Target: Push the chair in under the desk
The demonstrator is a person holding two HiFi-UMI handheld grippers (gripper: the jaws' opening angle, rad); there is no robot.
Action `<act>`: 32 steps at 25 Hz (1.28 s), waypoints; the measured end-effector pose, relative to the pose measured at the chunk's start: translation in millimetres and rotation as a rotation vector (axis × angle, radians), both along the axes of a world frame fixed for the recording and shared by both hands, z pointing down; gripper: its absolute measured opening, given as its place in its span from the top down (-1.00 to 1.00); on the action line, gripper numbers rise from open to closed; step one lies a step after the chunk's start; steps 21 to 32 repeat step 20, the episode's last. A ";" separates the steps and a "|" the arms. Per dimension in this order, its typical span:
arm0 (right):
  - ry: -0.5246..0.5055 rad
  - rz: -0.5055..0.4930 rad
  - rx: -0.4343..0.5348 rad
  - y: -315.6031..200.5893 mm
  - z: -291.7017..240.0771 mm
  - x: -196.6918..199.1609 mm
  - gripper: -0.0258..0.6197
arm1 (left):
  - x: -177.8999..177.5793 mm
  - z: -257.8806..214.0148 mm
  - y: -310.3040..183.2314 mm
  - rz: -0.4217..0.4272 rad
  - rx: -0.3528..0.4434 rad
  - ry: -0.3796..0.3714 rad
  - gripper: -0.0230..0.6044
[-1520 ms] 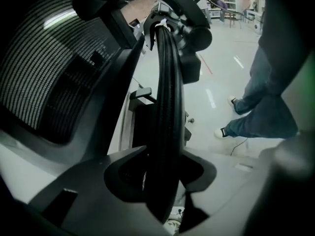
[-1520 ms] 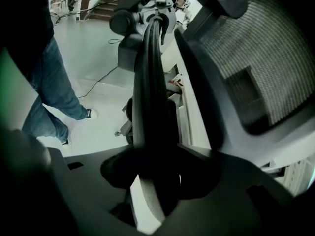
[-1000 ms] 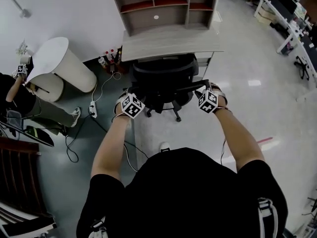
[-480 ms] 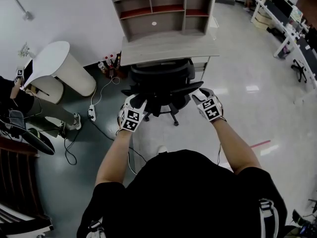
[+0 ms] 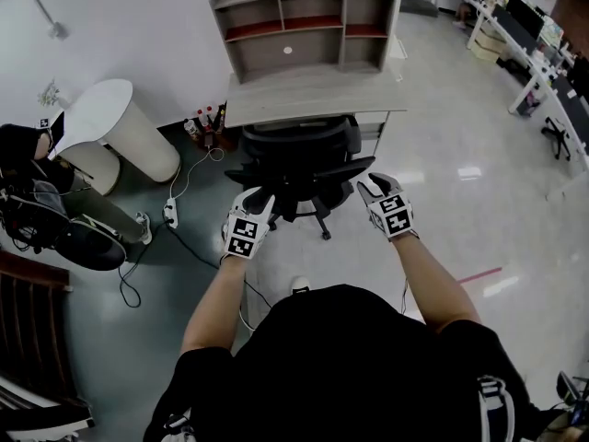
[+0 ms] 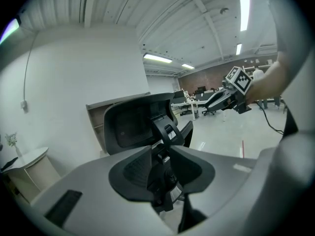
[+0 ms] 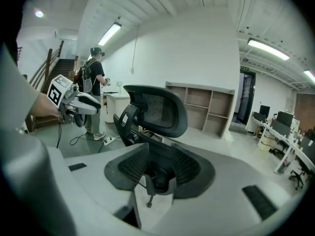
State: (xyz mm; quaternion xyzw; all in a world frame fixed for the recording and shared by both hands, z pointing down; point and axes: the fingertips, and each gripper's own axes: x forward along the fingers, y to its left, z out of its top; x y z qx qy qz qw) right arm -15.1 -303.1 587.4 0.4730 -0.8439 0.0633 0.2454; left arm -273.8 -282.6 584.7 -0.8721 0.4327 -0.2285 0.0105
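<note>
The black mesh office chair (image 5: 299, 155) stands with its seat partly under the light wooden desk (image 5: 313, 90), its back toward me. My left gripper (image 5: 260, 198) is at the left end of the chair back and my right gripper (image 5: 368, 185) at the right end. Both pairs of jaws are closing with a gap still between them. In the left gripper view the chair back (image 6: 135, 124) shows ahead of the left gripper (image 6: 161, 154). In the right gripper view the headrest (image 7: 157, 109) shows beyond the right gripper (image 7: 158, 156). Neither gripper's pads press on anything.
A shelf hutch (image 5: 304, 21) tops the desk. A white round table (image 5: 106, 118), bottles (image 5: 202, 118), a power strip (image 5: 171, 212) and cables lie to the left. A person (image 5: 37, 187) stands at far left. Office desks (image 5: 543, 35) line the right.
Both grippers have drawn back a little toward me from the ends of the chair back. The person at the left has shifted.
</note>
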 end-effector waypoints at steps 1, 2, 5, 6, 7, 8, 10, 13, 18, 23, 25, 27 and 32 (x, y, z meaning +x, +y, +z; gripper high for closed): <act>-0.007 0.002 0.005 1.0 -2.1 0.5 0.50 | 0.6 0.0 1.3 -0.003 0.000 0.007 0.55; -0.013 0.005 0.011 1.6 -4.8 0.9 0.53 | 0.7 0.6 2.2 -0.009 -0.001 0.014 0.56; -0.032 0.016 0.025 2.4 -11.5 3.4 0.59 | 3.5 -2.9 3.8 -0.019 0.000 0.041 0.58; -0.039 0.020 0.027 2.9 -12.8 4.9 0.60 | 6.1 -4.9 4.4 -0.016 0.004 0.051 0.60; -0.046 0.025 0.028 3.2 -13.8 6.6 0.61 | 8.6 -5.8 5.0 -0.012 0.006 0.059 0.60; -0.053 0.029 0.029 3.4 -14.8 8.1 0.62 | 10.5 -6.1 5.3 -0.010 0.005 0.067 0.61; -0.063 0.037 0.031 4.1 -16.7 10.2 0.65 | 12.7 -5.5 6.3 -0.010 -0.001 0.079 0.62; -0.081 0.055 0.042 7.3 -19.2 12.8 0.70 | 14.2 -4.6 9.5 -0.014 -0.015 0.091 0.65; -0.105 0.075 0.057 7.2 -27.1 18.1 0.78 | 19.5 -8.2 9.0 -0.014 -0.021 0.109 0.68; -0.113 0.078 0.059 7.1 -27.7 17.8 0.80 | 20.4 -9.0 9.3 -0.014 -0.022 0.117 0.69; -0.113 0.078 0.059 7.1 -27.7 17.8 0.80 | 20.4 -9.0 9.3 -0.014 -0.022 0.117 0.69; -0.113 0.078 0.059 7.1 -27.7 17.8 0.80 | 20.4 -9.0 9.3 -0.014 -0.022 0.117 0.69; -0.113 0.078 0.059 7.1 -27.7 17.8 0.80 | 20.4 -9.0 9.3 -0.014 -0.022 0.117 0.69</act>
